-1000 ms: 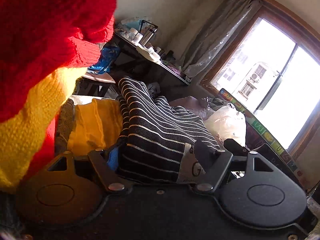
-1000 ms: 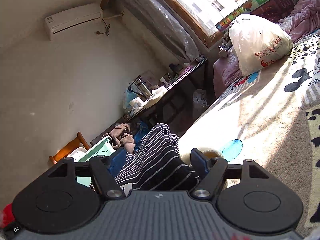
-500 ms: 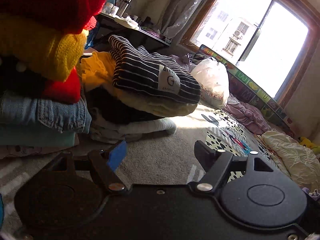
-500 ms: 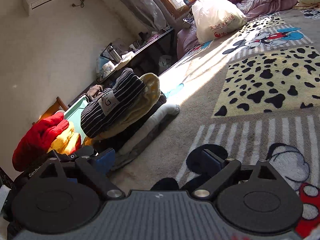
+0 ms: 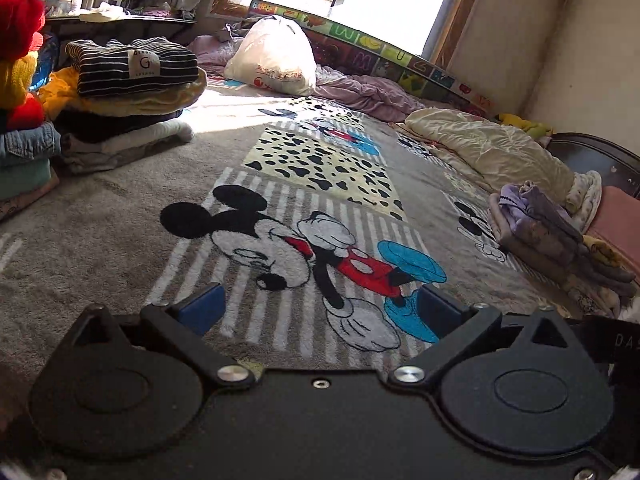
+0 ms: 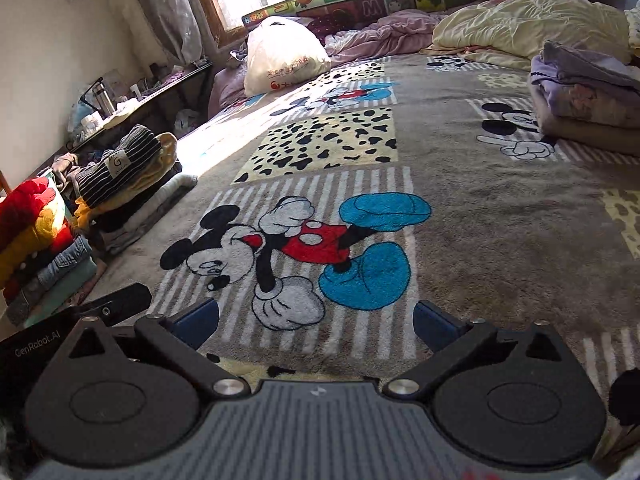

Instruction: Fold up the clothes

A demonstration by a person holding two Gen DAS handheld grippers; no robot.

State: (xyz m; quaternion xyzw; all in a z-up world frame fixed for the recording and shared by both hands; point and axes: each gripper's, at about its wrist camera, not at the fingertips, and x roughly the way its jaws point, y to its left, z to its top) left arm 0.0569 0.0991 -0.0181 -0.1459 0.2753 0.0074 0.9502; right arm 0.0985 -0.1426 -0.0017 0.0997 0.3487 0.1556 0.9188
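A folded black-and-white striped garment [image 5: 136, 66] [image 6: 120, 164] tops a stack of folded clothes at the left of the bed. Beside it stands a second stack with a red and yellow knit [image 5: 18, 56] [image 6: 32, 216] over denim. My left gripper [image 5: 320, 312] is open and empty, low over the cartoon-mouse blanket [image 5: 312, 248]. My right gripper [image 6: 316, 320] is open too, holding nothing, over the same blanket [image 6: 320, 240]. At the right lies a pile of purple and grey clothes [image 5: 548, 232] [image 6: 588, 96].
A white plastic bag [image 5: 272, 56] [image 6: 284, 56] and a crumpled pink sheet [image 5: 360, 92] lie at the bed's far end under the window. A cream quilt [image 5: 488, 148] [image 6: 528, 28] is bunched at the right. A cluttered dark shelf [image 6: 140, 100] runs along the left wall.
Both grippers let go of the striped garment on the left stack, then pulled back and swung right over the middle of the blanket. Both jaws now stand wider.
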